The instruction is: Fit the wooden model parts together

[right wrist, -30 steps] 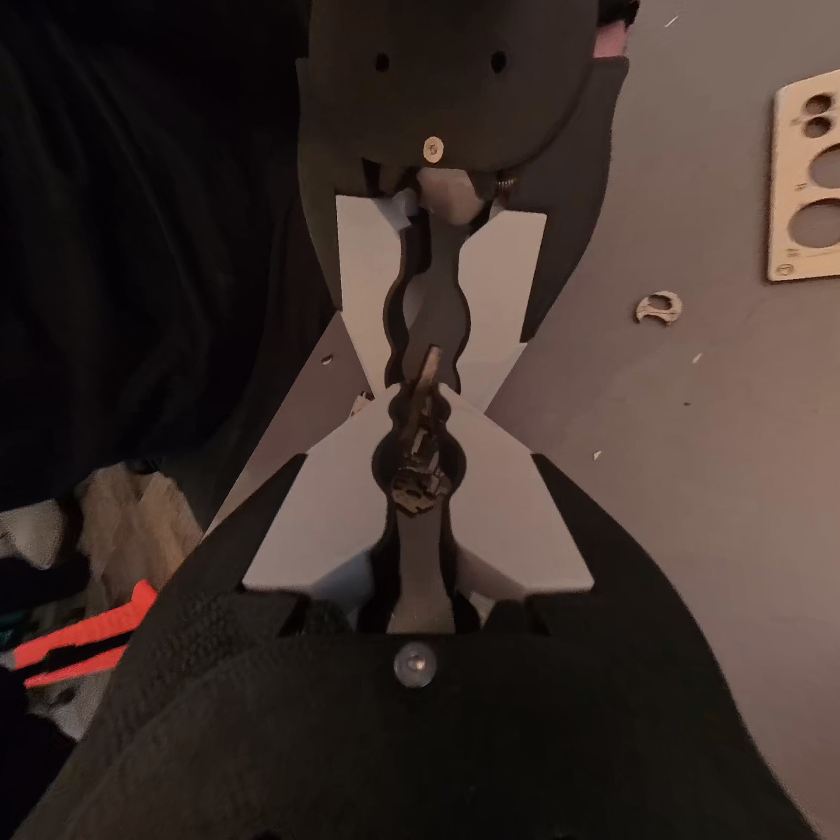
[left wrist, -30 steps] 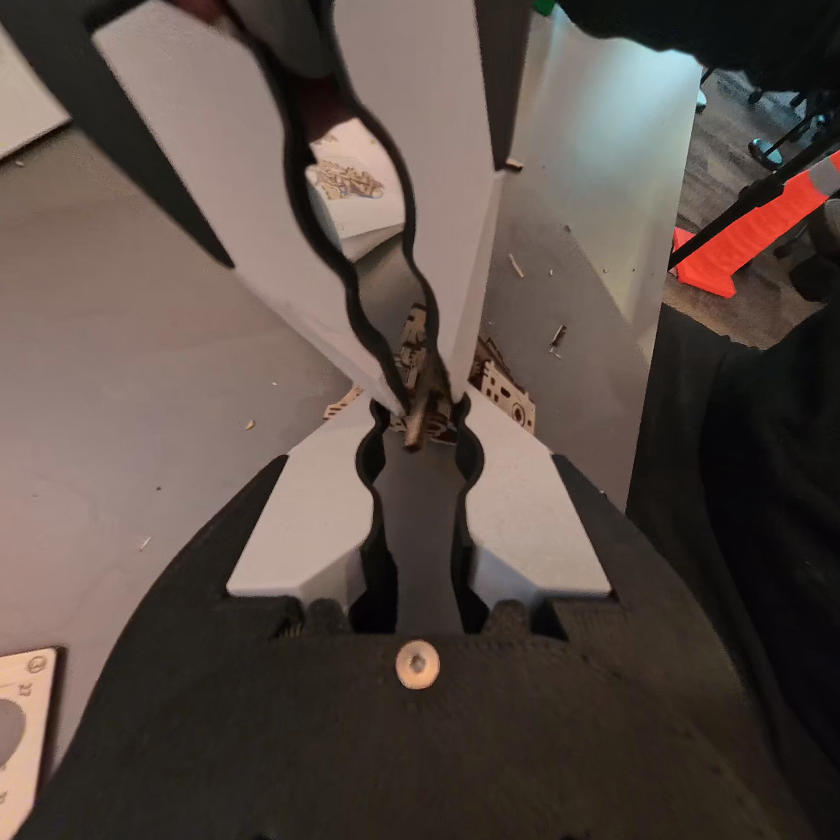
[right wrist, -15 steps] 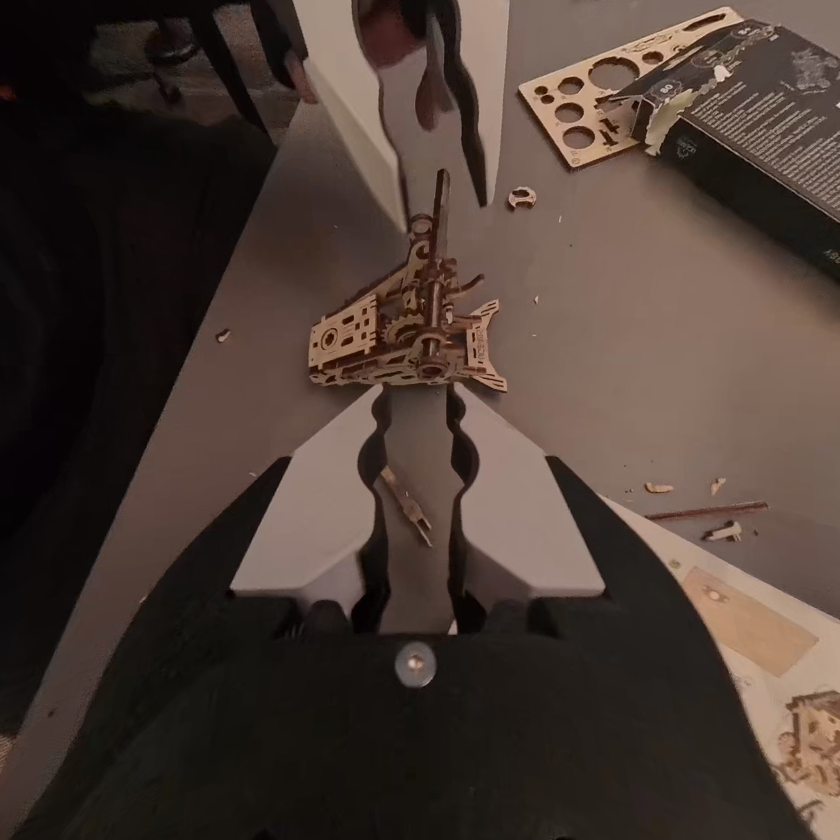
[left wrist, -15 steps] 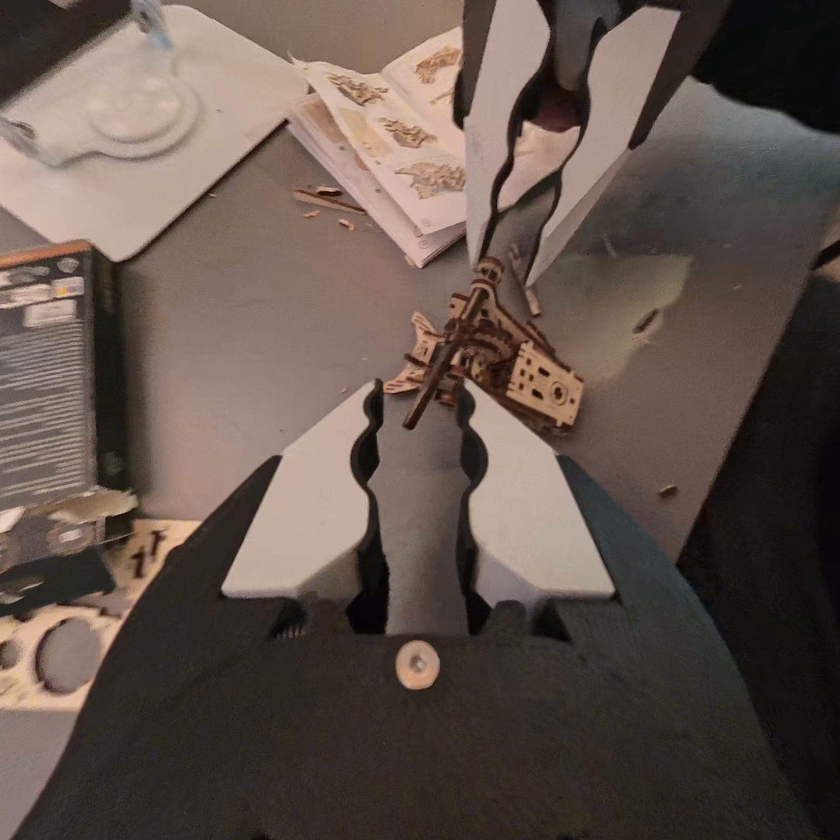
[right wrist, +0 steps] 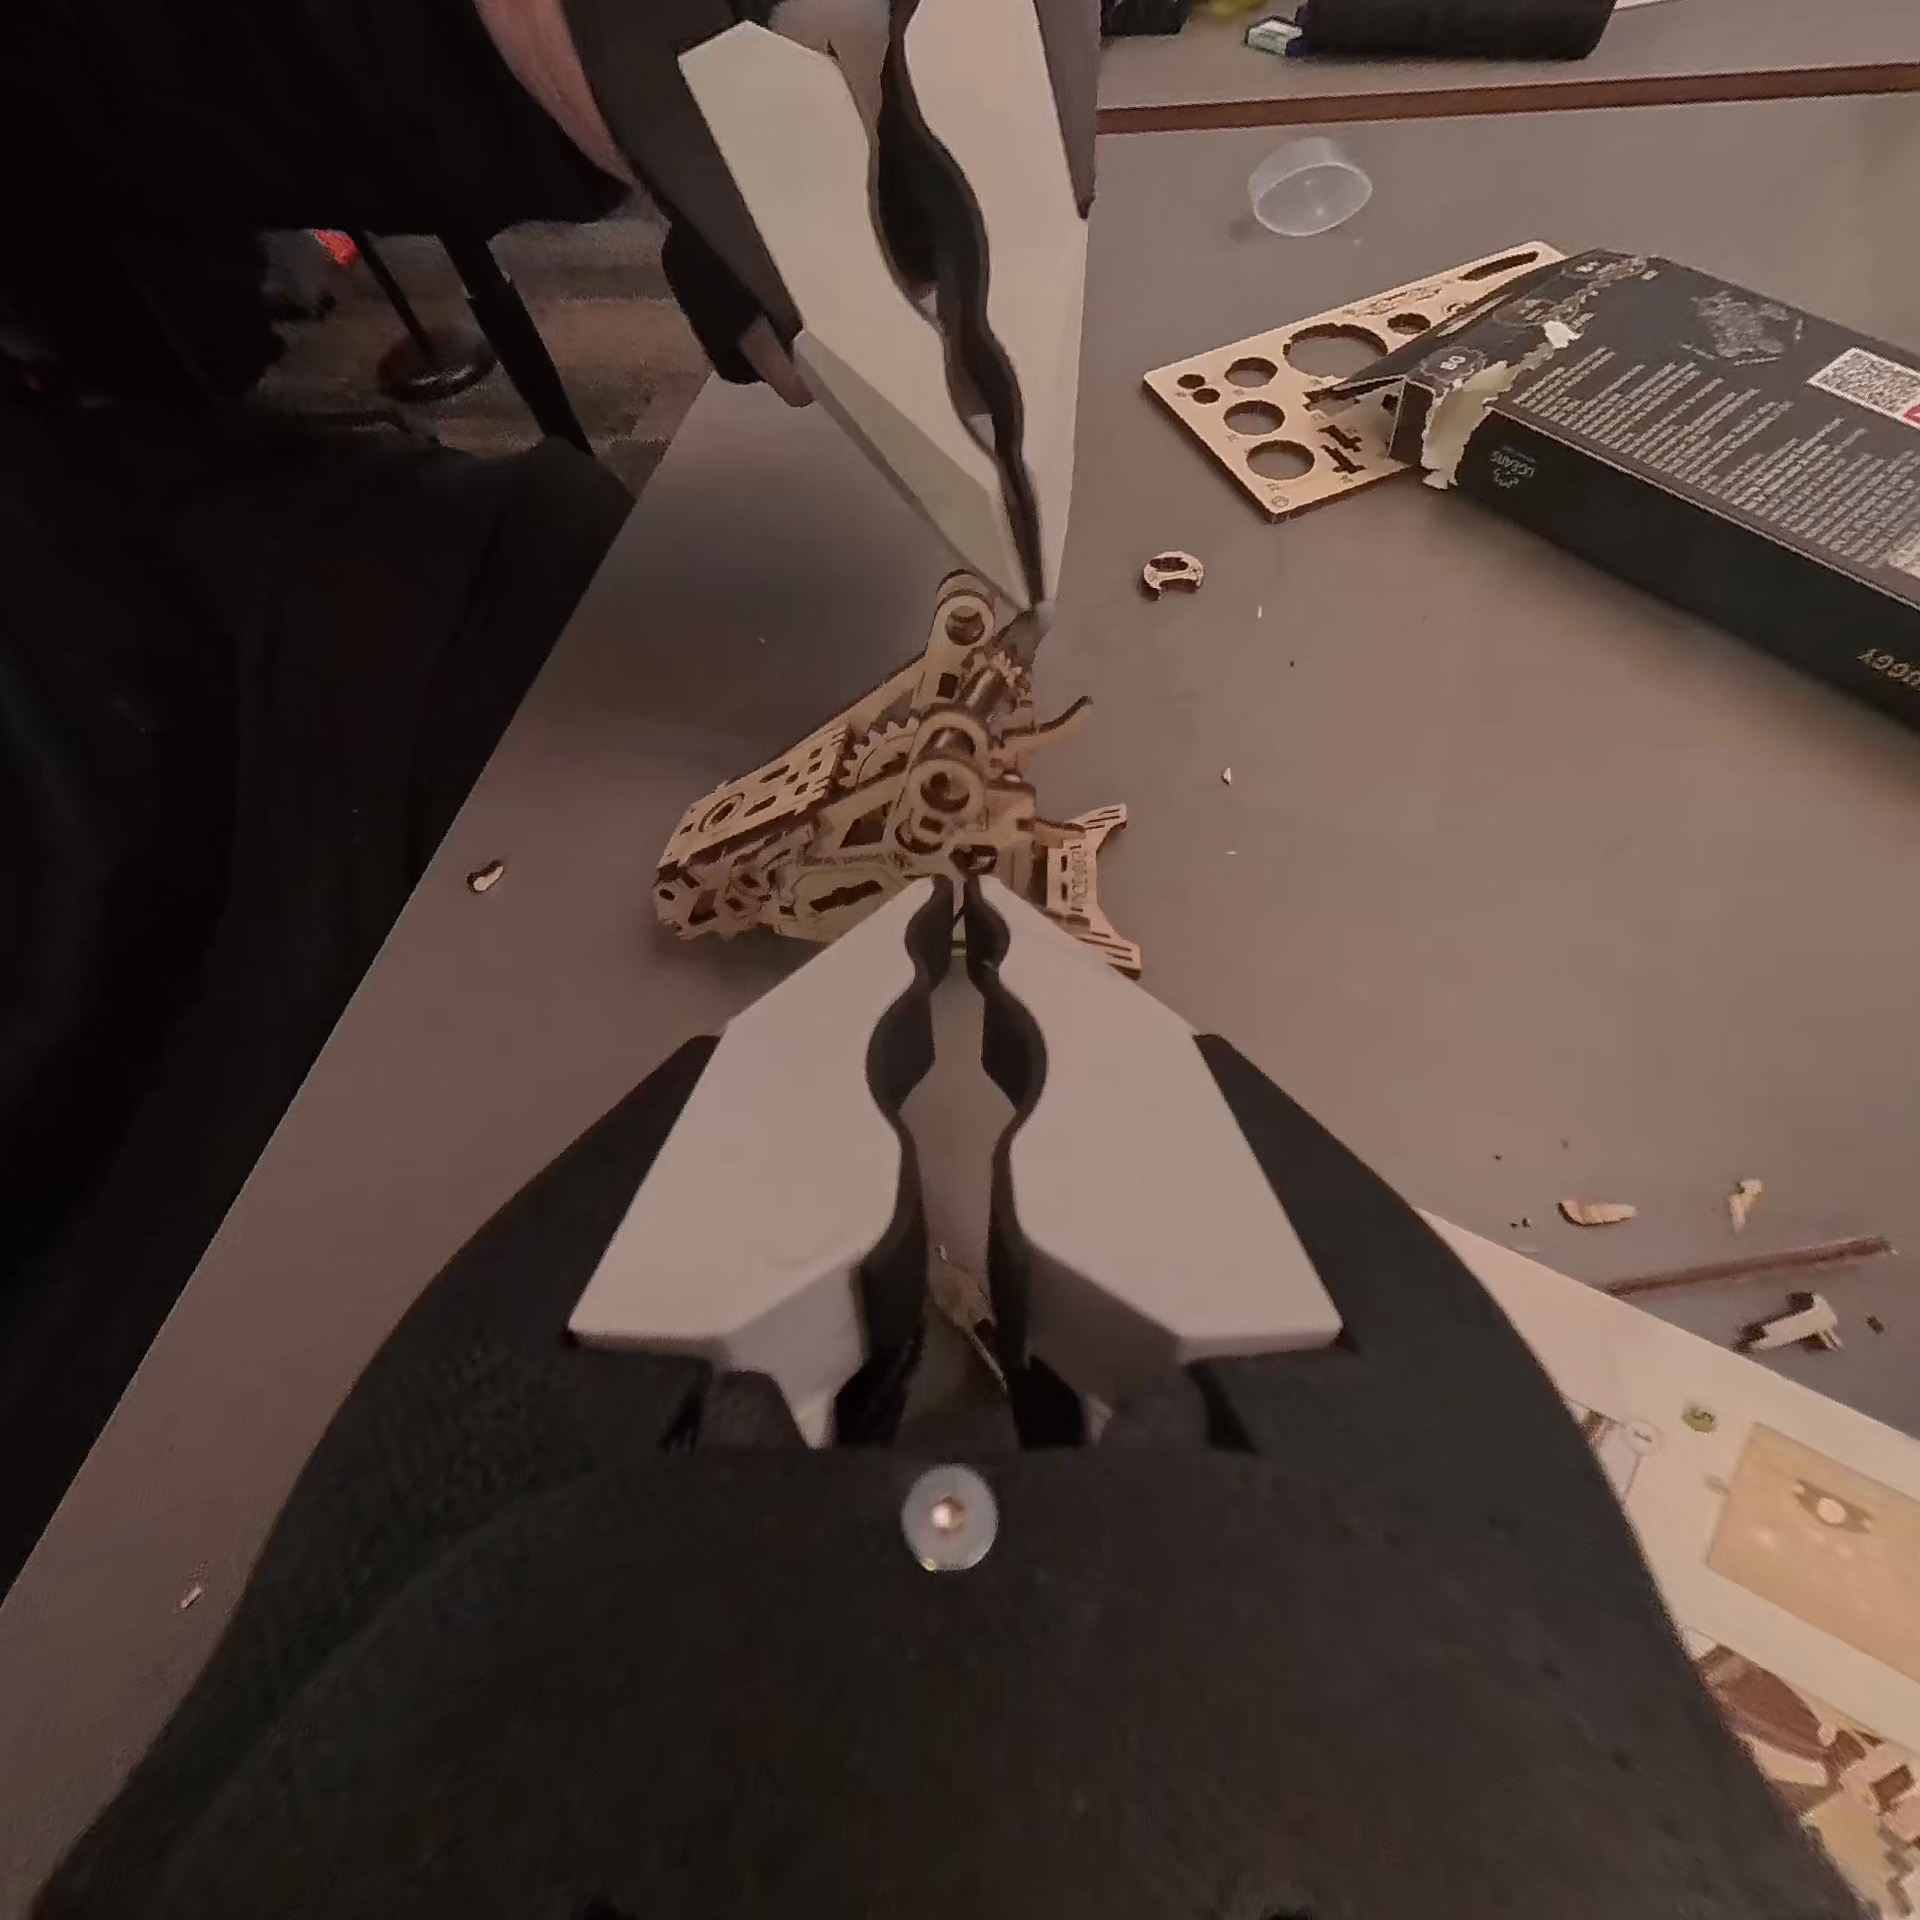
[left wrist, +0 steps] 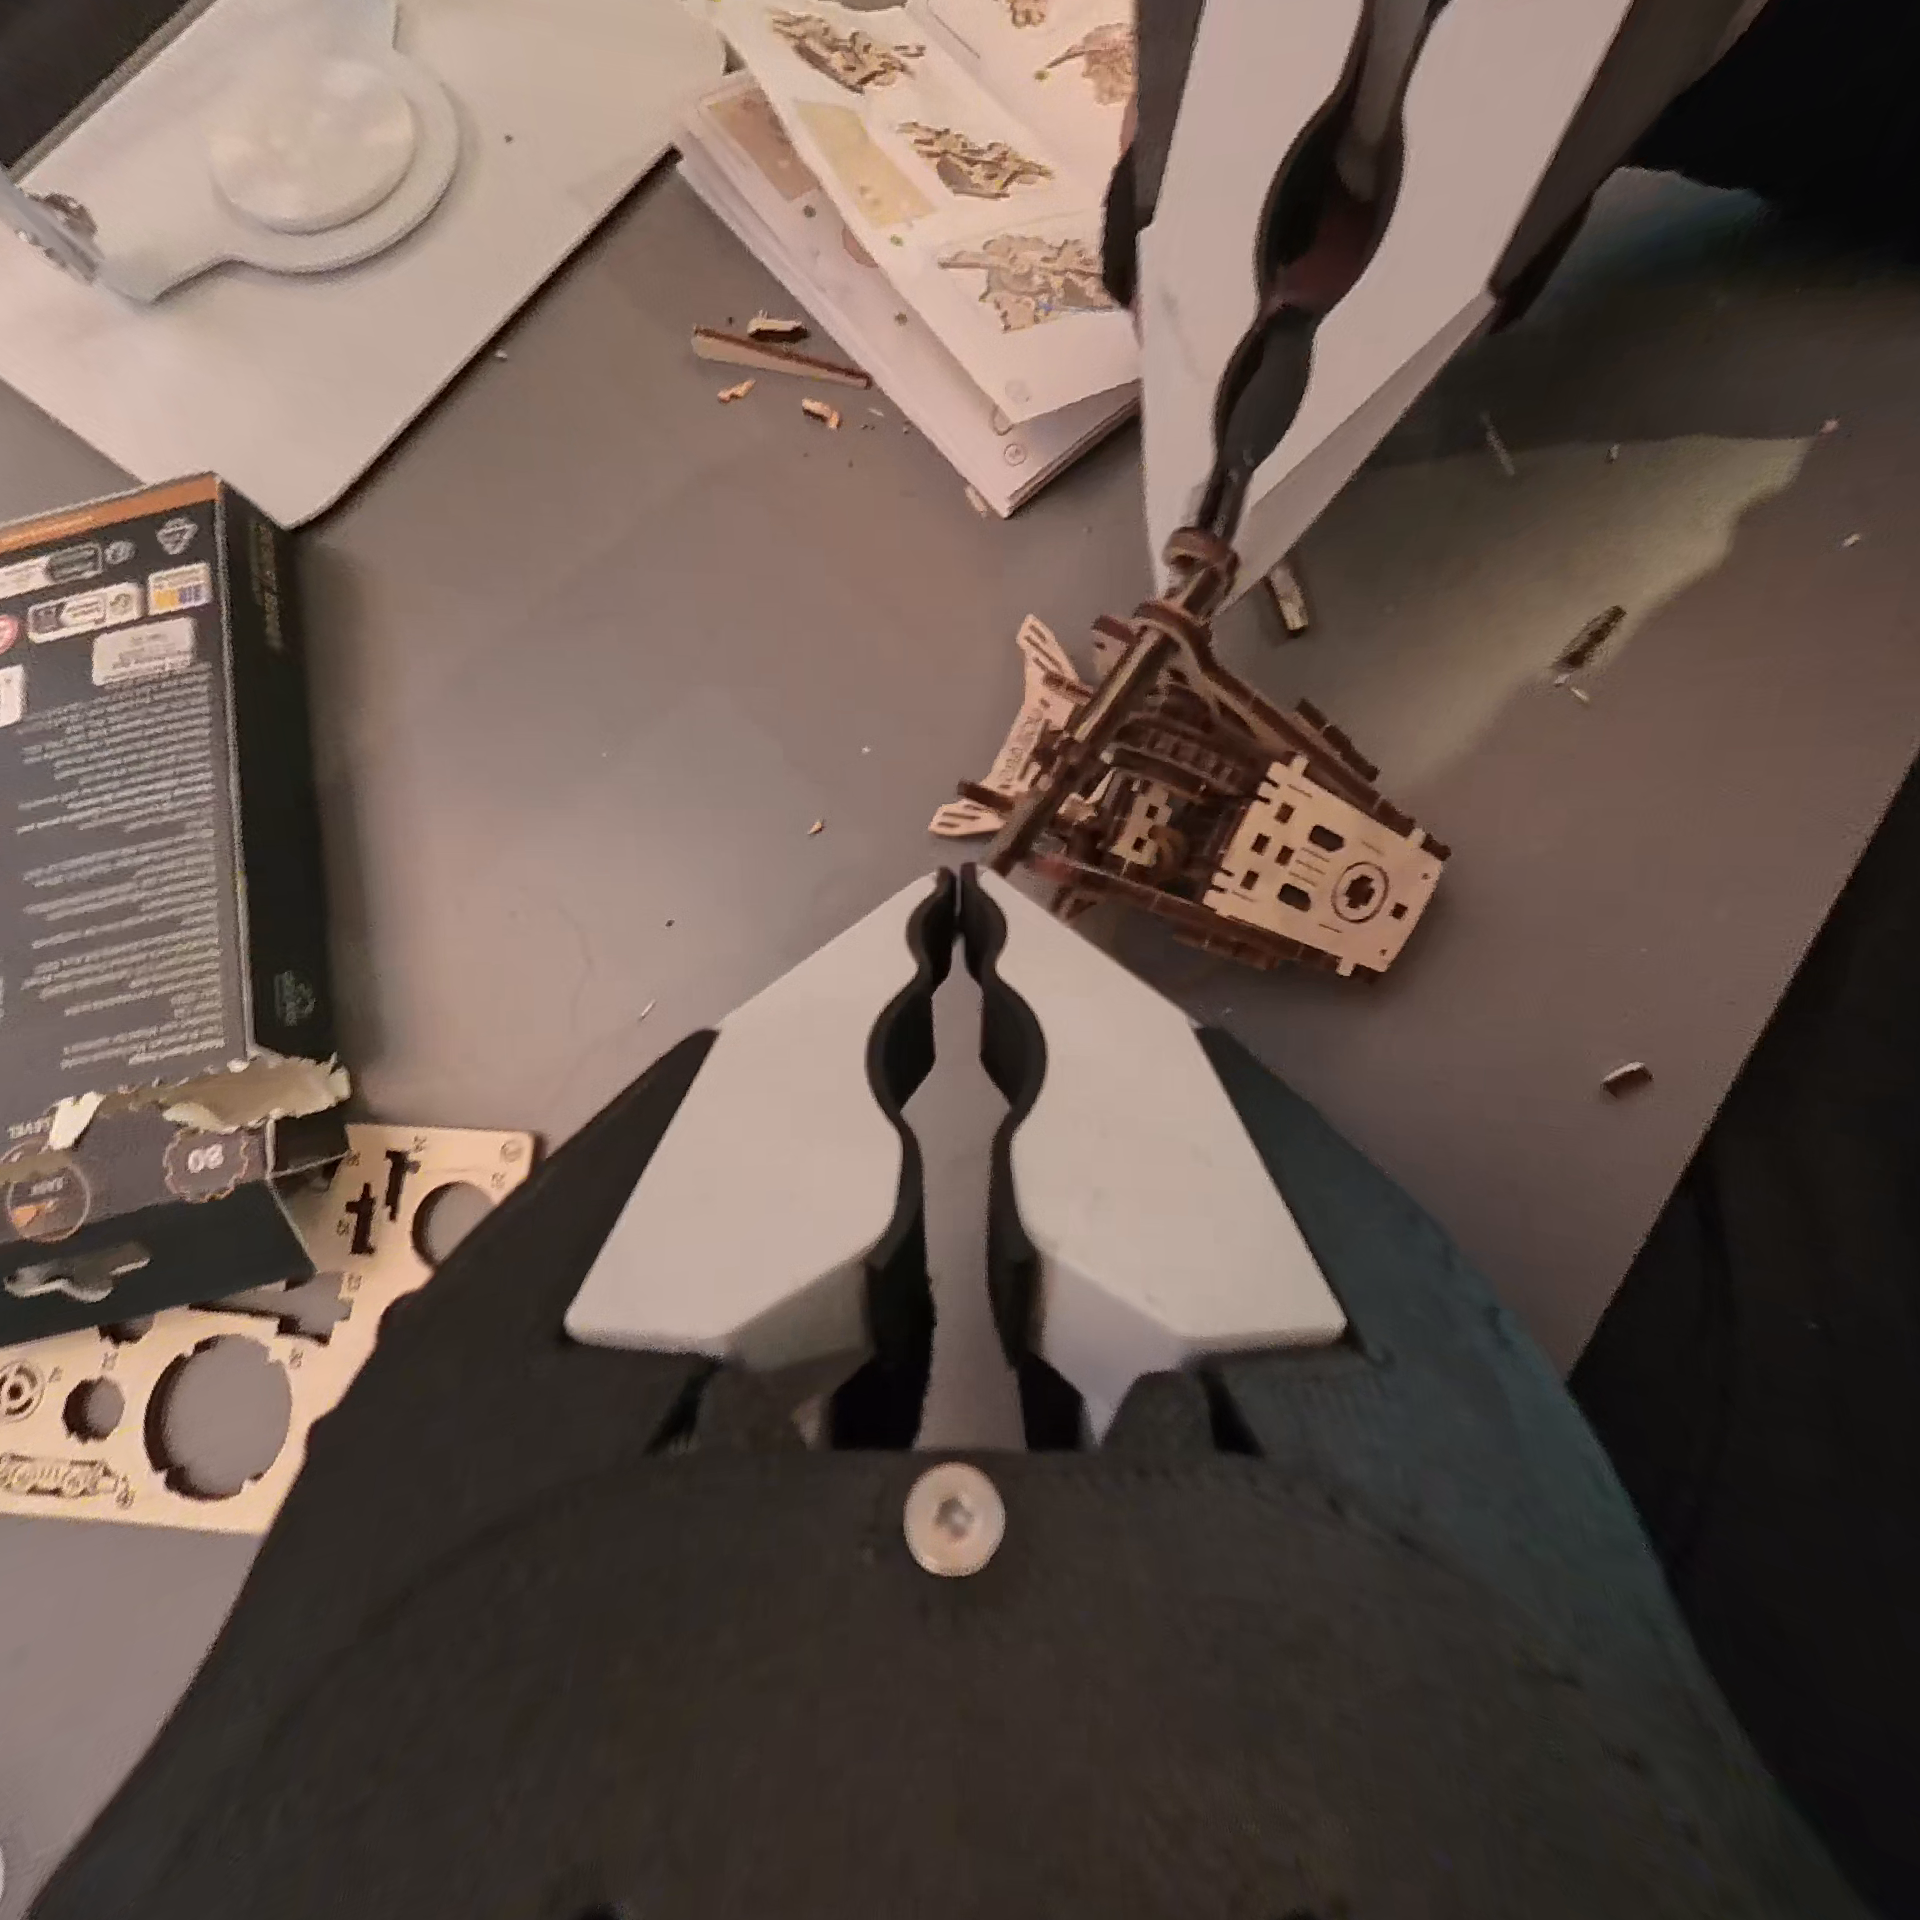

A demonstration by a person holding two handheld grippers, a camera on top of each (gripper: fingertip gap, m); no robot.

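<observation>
Left claw [left wrist: 956, 883] pinched together on nothing beside the wooden model [left wrist: 1195, 790] on the counter [left wrist: 623, 675]; right claw [right wrist: 961, 904] closed at its axle end, seemingly steadying it.

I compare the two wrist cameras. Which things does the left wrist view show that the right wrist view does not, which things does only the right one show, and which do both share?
Only the left wrist view: a white flat base with a round disc, at the far left of the table.

Only the right wrist view: a clear plastic cup, a small wooden ring, and the floor beyond the table edge.

Both: the wooden model, the black box, the punched wooden sheet, the open booklet and the grey table.
</observation>
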